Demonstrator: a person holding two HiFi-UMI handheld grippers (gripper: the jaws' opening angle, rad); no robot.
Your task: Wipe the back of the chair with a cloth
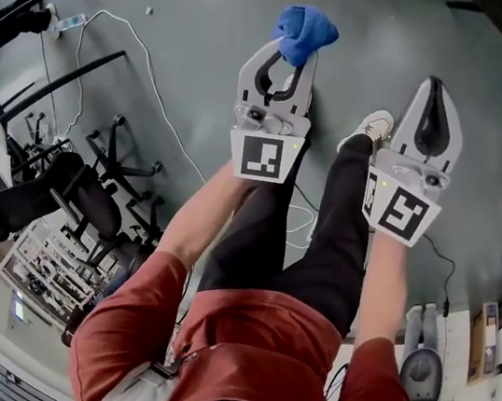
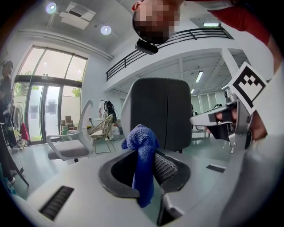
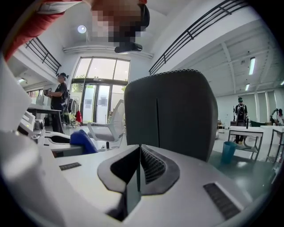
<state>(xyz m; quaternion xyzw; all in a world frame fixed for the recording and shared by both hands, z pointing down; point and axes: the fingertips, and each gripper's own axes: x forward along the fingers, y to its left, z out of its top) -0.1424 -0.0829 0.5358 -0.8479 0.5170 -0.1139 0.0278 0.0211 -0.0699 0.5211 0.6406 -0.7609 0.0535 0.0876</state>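
Observation:
My left gripper point(image 1: 284, 58) is shut on a blue cloth point(image 1: 305, 31), which bunches out past the jaw tips. In the left gripper view the cloth point(image 2: 142, 148) hangs pinched between the jaws, and the dark grey chair back point(image 2: 162, 113) stands upright just beyond it, apart from it. My right gripper point(image 1: 434, 103) is shut with nothing in it. Its own view shows the jaws pressed together point(image 3: 139, 165) and the same chair back point(image 3: 173, 113) close ahead. The cloth point(image 3: 82, 141) shows at that view's left.
A white chair point(image 2: 71, 142) stands left of the grey one. A person point(image 3: 57, 95) stands by a desk at the left, and a teal bin point(image 3: 228, 152) is at the right. Black chairs point(image 1: 64, 189) and a white cable point(image 1: 148, 75) lie on the floor.

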